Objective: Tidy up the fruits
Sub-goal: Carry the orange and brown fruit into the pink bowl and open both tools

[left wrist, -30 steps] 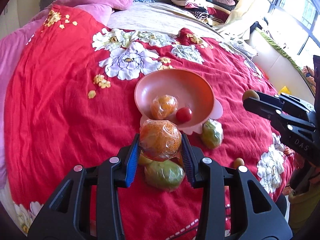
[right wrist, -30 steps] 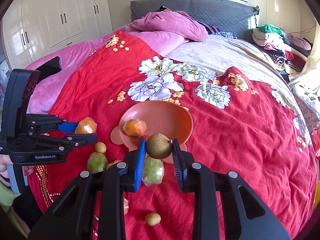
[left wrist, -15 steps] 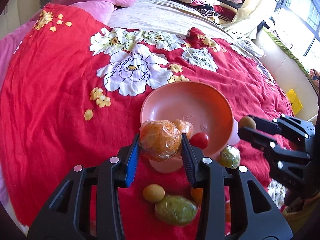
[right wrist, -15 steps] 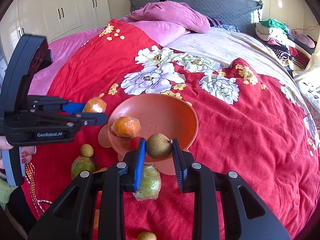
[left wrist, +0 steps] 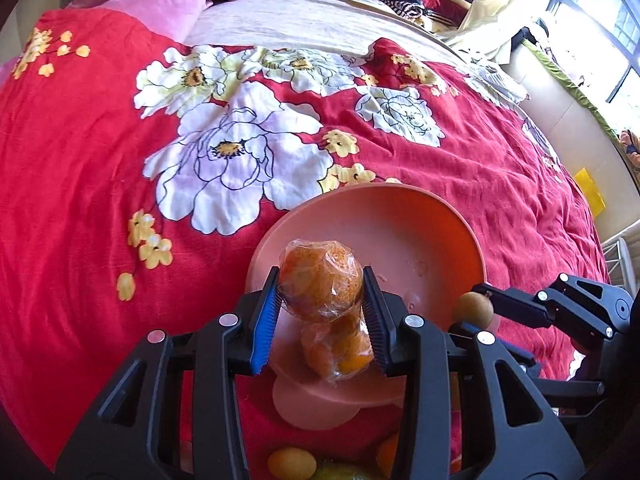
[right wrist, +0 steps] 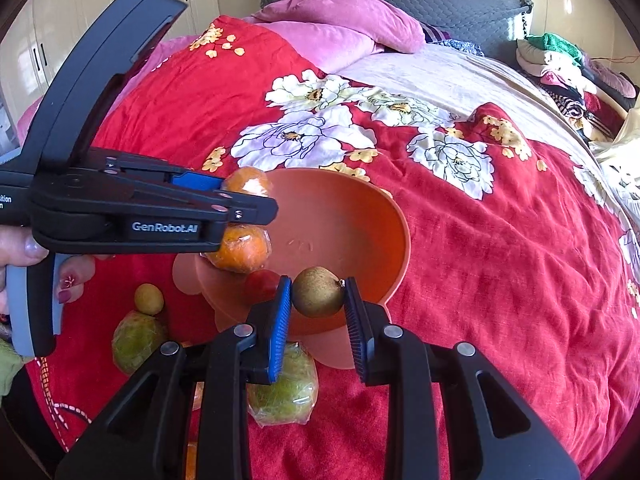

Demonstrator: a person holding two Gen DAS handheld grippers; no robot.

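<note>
A pink bowl point(left wrist: 440, 224) point(right wrist: 360, 216) sits on the red flowered bedspread. My left gripper point(left wrist: 320, 292) is shut on a plastic-wrapped orange point(left wrist: 320, 280) and holds it over the bowl's near rim; it also shows in the right wrist view point(right wrist: 248, 182). A second wrapped orange point(left wrist: 340, 348) point(right wrist: 240, 250) lies in the bowl below it, beside a red tomato point(right wrist: 262, 284). My right gripper point(right wrist: 316, 304) is shut on a brown kiwi point(right wrist: 318, 292) point(left wrist: 474, 309) at the bowl's edge.
On the bedspread near the bowl lie a wrapped green fruit point(right wrist: 286, 392), another green fruit point(right wrist: 136, 340), a small yellow fruit point(right wrist: 149, 299) point(left wrist: 292, 462) and an orange piece point(right wrist: 192, 456). Pink pillows point(right wrist: 340, 12) and folded clothes point(right wrist: 560, 60) lie at the far end.
Both grippers have moved forward toward the bowl with their fruit. The left one now holds its orange over the bowl; the right one holds the kiwi at the bowl's near edge.
</note>
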